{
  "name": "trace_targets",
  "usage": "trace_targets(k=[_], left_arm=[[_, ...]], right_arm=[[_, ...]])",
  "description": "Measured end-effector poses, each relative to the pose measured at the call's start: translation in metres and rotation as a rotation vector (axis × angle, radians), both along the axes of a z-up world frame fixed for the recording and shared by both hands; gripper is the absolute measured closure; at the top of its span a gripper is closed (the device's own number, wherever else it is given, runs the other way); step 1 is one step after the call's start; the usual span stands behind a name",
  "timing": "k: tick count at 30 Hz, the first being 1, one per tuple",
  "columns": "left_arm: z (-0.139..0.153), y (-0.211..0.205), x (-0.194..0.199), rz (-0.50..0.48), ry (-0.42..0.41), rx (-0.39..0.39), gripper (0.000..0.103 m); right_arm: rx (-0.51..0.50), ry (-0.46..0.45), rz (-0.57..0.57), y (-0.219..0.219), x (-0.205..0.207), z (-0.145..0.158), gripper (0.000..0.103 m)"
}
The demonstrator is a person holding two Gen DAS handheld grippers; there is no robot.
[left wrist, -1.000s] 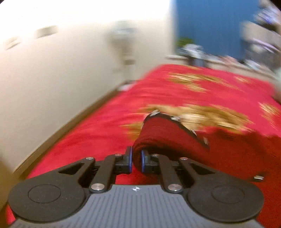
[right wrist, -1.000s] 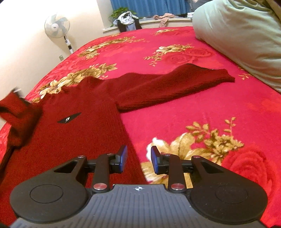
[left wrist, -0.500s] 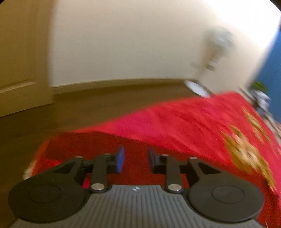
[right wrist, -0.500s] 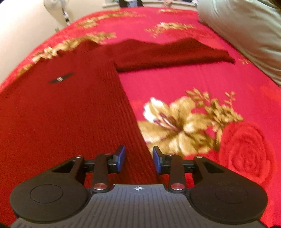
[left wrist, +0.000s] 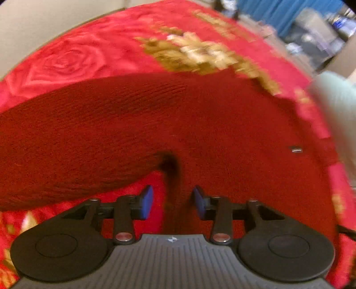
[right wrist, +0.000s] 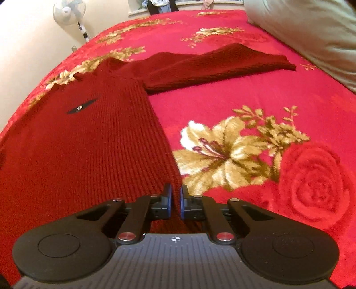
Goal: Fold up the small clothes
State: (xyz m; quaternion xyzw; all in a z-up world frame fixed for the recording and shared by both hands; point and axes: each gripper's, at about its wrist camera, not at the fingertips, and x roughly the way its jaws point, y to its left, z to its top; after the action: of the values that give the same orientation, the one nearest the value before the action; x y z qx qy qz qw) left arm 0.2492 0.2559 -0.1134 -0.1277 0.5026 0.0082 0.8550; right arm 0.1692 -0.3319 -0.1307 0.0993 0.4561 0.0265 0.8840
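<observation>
A dark red knitted sweater lies flat on the red floral bedspread, one sleeve stretched out to the right. My right gripper is shut on the sweater's right side edge near the hem. In the left wrist view the sweater fills the middle, its other sleeve reaching left. My left gripper is open, its jaws either side of the sweater's edge below the armpit fold, low over the bed.
A pale green pillow lies at the right of the bed. A standing fan is by the cream wall at the far left. Blue curtains and clutter sit beyond the bed's far end.
My right gripper has shut on the sweater's side edge. My left gripper let go of the sleeve, swung away toward the wall, and now is back over the sweater, open.
</observation>
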Motion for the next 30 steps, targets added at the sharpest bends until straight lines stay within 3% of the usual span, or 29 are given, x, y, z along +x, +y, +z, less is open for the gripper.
trace_targets(k=[2, 6, 7, 8, 10, 12, 16, 17, 20, 27, 30], left_arm=[[-0.002, 0.006, -0.006, 0.054, 0.003, -0.028, 0.084], [0.001, 0.008, -0.003, 0.116, 0.004, -0.062, 0.084], [0.004, 0.011, -0.006, 0.132, 0.0, -0.085, 0.078], [0.007, 0.019, -0.009, 0.158, -0.006, -0.126, 0.061], [0.012, 0.04, -0.011, 0.231, -0.014, -0.218, 0.045], [0.01, 0.068, -0.019, 0.354, -0.007, -0.281, 0.045], [-0.003, 0.123, -0.039, 0.591, -0.022, -0.502, 0.052], [-0.004, 0.132, -0.042, 0.634, -0.029, -0.52, 0.054], [0.001, 0.145, -0.048, 0.707, -0.063, -0.517, 0.054], [0.014, 0.12, -0.031, 0.635, -0.064, -0.337, 0.046], [0.013, 0.116, -0.026, 0.636, -0.06, -0.308, 0.046]], right_arm=[[-0.001, 0.014, 0.007, 0.0, 0.0, -0.001, 0.097], [0.051, 0.013, -0.016, -0.006, 0.004, 0.003, 0.089], [0.09, -0.008, -0.037, -0.011, 0.006, 0.006, 0.088], [0.118, -0.04, -0.057, -0.016, 0.01, 0.01, 0.088], [0.162, -0.092, -0.071, -0.027, 0.021, 0.019, 0.076], [0.203, -0.137, -0.103, -0.042, 0.036, 0.024, 0.074], [0.301, -0.194, -0.234, -0.084, 0.08, 0.018, 0.071], [0.322, -0.201, -0.263, -0.094, 0.091, 0.013, 0.07], [0.379, -0.207, -0.346, -0.124, 0.121, -0.007, 0.069], [0.491, -0.206, -0.501, -0.178, 0.174, -0.053, 0.063], [0.548, -0.235, -0.523, -0.19, 0.19, -0.064, 0.063]])
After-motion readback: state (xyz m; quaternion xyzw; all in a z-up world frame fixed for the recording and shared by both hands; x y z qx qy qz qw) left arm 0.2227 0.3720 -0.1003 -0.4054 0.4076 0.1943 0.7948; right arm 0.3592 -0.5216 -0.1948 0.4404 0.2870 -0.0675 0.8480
